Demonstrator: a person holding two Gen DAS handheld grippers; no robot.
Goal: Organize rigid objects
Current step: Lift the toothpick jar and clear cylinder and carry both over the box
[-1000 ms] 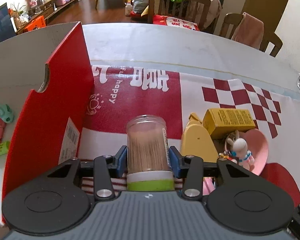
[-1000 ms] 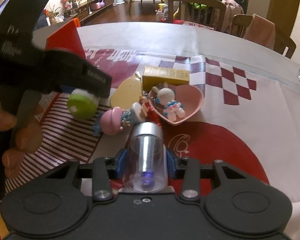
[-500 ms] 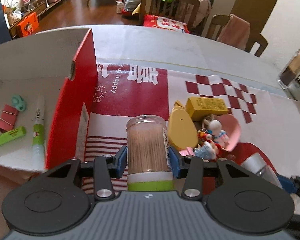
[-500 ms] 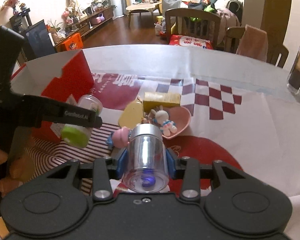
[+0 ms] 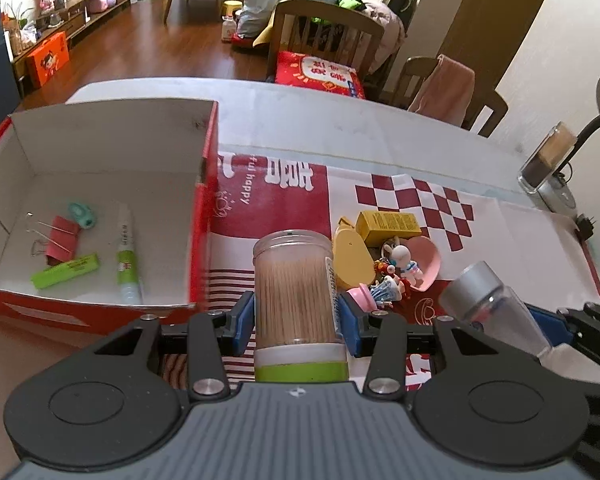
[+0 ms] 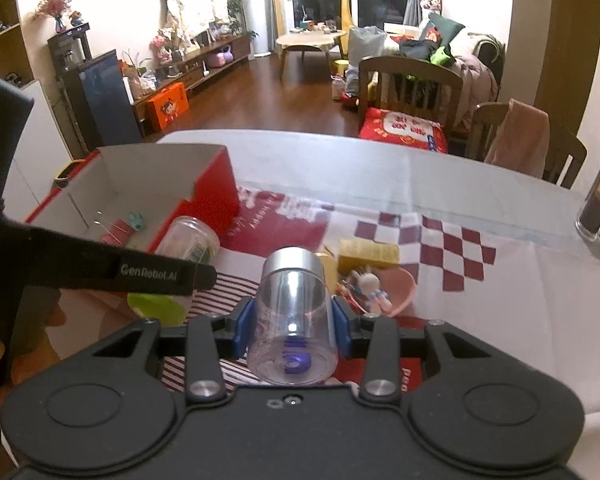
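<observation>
My left gripper (image 5: 297,318) is shut on a clear toothpick jar (image 5: 294,284) with a green lid, held in the air to the right of the red box (image 5: 204,216). My right gripper (image 6: 292,322) is shut on a clear jar with a silver lid (image 6: 293,304), also held above the table. That jar shows in the left wrist view (image 5: 488,304) too, and the toothpick jar shows in the right wrist view (image 6: 188,240). The box holds a glue stick (image 5: 126,248), a green highlighter (image 5: 66,270), a red binder clip (image 5: 62,238) and a teal item (image 5: 83,214).
On the red-and-white cloth (image 5: 284,196) lie a yellow carton (image 5: 388,226), a yellow case (image 5: 352,254), a pink heart dish (image 5: 426,258) with a rabbit figure (image 5: 404,258), and a pink toy (image 5: 362,296). A glass (image 5: 546,160) stands far right. Chairs stand behind the table.
Both grippers have risen and pulled back with their jars. The left view now looks down into the red box, whose contents show.
</observation>
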